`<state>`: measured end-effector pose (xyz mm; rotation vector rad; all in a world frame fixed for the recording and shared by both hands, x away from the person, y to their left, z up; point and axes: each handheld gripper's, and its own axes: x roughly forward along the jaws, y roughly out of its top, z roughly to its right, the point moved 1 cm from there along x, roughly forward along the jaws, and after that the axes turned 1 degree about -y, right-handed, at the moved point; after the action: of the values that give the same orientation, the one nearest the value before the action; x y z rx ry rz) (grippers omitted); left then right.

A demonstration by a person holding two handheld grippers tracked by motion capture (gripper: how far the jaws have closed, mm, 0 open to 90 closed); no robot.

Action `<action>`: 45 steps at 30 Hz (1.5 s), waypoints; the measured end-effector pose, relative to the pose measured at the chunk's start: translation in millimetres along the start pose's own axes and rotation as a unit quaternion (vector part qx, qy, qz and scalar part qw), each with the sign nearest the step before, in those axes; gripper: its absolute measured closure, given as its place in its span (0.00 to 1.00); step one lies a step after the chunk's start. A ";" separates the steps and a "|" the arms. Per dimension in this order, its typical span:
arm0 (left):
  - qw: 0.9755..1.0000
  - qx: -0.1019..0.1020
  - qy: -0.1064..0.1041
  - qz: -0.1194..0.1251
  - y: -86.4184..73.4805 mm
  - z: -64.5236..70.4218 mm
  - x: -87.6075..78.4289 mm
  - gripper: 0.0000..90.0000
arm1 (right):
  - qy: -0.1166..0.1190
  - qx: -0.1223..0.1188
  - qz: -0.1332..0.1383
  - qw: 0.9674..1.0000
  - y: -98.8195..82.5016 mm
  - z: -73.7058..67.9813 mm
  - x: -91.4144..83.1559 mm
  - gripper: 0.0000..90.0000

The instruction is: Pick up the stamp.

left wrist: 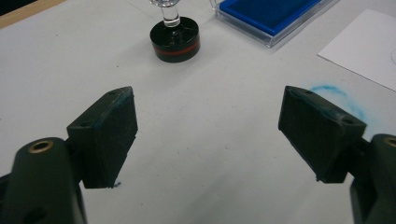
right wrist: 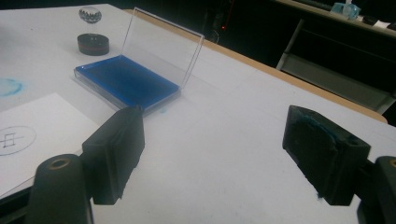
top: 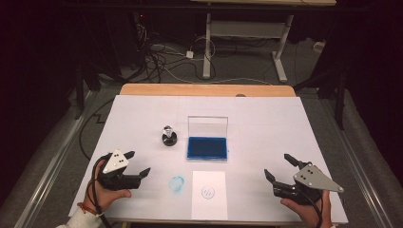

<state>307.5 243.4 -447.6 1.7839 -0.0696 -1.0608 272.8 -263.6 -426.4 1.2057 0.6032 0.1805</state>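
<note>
Between the left hand-held gripper (top: pixel 139 164) and the right hand-held gripper (top: pixel 279 166) the bench (top: pixel 266 128) lies flat, carrying just a paper sheet (top: pixel 209 194) and a blue ink smudge (top: pixel 177 184), neither of which blocks a low pass. Farther back, the round stamp (top: pixel 169 136) stands upright, just beside the open ink pad (top: pixel 207 147). The pad's raised clear lid (top: pixel 207 126) walls off its far side, while wide bare room stays to either side.

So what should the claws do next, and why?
Probably the left claw should reach forward to the stamp and close on its clear knob. Both claws are open and empty, the stamp stands upright near the left one, the ink pad lies open beside it, and the paper waits with a circle.
</note>
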 end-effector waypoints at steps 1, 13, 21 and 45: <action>1.000 0.001 -0.001 -0.002 2.9 -2.3 -1.1 0.22 | 0.000 -0.003 -0.002 1.000 -0.3 0.1 0.2 0.24; 0.998 -0.001 -0.023 -0.051 45.8 -29.2 5.6 0.23 | 0.008 -0.014 -0.021 1.000 -4.0 -5.1 8.3 0.24; 0.994 0.004 -0.041 -0.100 75.7 -47.4 42.5 0.23 | 0.010 -0.014 -0.025 1.000 -6.6 -3.9 8.9 0.25; 0.985 -0.013 -0.077 -0.156 108.0 -71.2 126.7 0.26 | 0.019 -0.016 -0.040 0.999 -12.4 -5.5 14.1 0.25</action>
<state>477.0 180.9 -435.6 1.7220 0.1339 -1.4153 279.4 -257.4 -443.8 1.1476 0.6786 0.1458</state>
